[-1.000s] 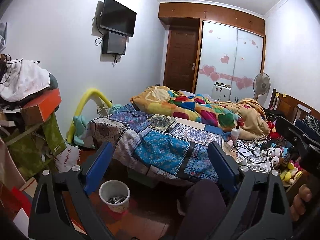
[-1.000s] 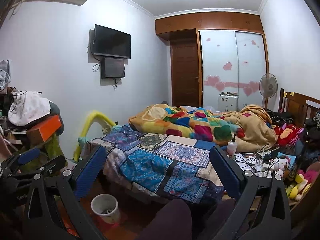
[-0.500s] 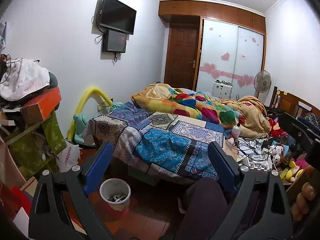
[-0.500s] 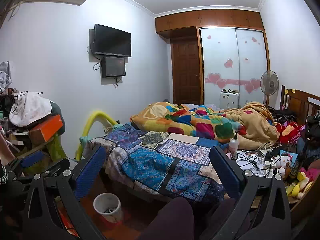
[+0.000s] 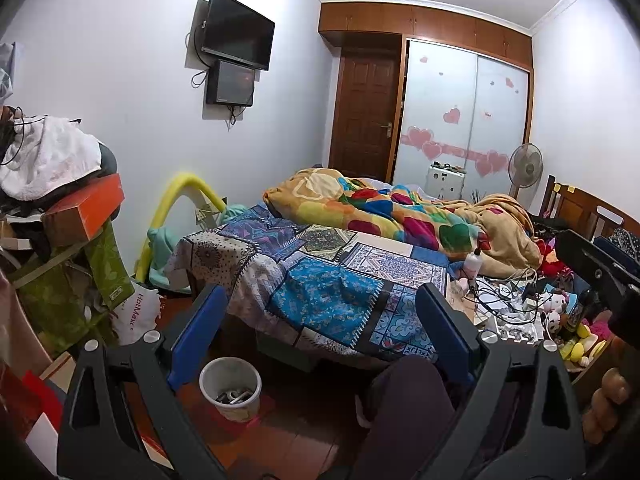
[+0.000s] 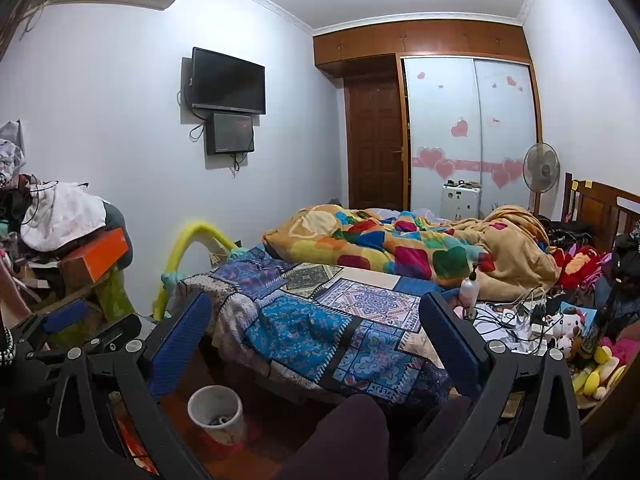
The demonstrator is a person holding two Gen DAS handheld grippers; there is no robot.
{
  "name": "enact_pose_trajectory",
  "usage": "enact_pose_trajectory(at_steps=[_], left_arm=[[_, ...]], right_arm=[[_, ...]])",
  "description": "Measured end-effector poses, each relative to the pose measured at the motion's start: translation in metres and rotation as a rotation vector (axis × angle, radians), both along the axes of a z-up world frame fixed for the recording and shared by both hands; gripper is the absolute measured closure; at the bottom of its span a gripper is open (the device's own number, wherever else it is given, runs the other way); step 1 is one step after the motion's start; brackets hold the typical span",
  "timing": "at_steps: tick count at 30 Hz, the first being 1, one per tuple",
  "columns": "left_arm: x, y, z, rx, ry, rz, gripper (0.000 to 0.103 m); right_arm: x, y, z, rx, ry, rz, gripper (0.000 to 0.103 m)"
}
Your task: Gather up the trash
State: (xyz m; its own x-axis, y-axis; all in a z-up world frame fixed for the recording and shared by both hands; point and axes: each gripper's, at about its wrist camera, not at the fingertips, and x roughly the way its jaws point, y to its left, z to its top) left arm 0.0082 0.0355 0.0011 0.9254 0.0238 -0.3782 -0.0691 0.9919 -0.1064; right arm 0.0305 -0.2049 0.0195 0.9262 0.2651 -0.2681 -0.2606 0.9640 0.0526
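A white trash bin [image 5: 231,387] with a few scraps in it stands on the red floor by the near corner of the bed; it also shows in the right wrist view [image 6: 216,409]. My left gripper [image 5: 320,336] is open and empty, held above the floor facing the bed. My right gripper [image 6: 316,344] is open and empty too, held higher. The left gripper shows at the left edge of the right wrist view [image 6: 80,328]. Cables, small boxes and a white pump bottle [image 6: 469,289] clutter the bed's right side.
A bed with a patchwork cover [image 5: 332,280] and a colourful blanket [image 5: 400,220] fills the middle. A cluttered pile with an orange box [image 5: 84,208] stands at the left. Plush toys [image 6: 576,328] lie at the right. My knee [image 5: 404,404] is low in front.
Both views have shifted slightly, the bed and bin sinking a little in frame. Both grippers stay open and empty.
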Motion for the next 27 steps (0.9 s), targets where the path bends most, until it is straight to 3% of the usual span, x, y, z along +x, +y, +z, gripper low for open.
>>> enact_pose_trajectory(at_steps=[27], left_arm=[[-0.0067, -0.0101, 0.0043, 0.001, -0.025, 0.018, 0.006]], right_arm=[[0.0016, -0.0017, 0.0023, -0.004, 0.004, 0.013, 0.000]])
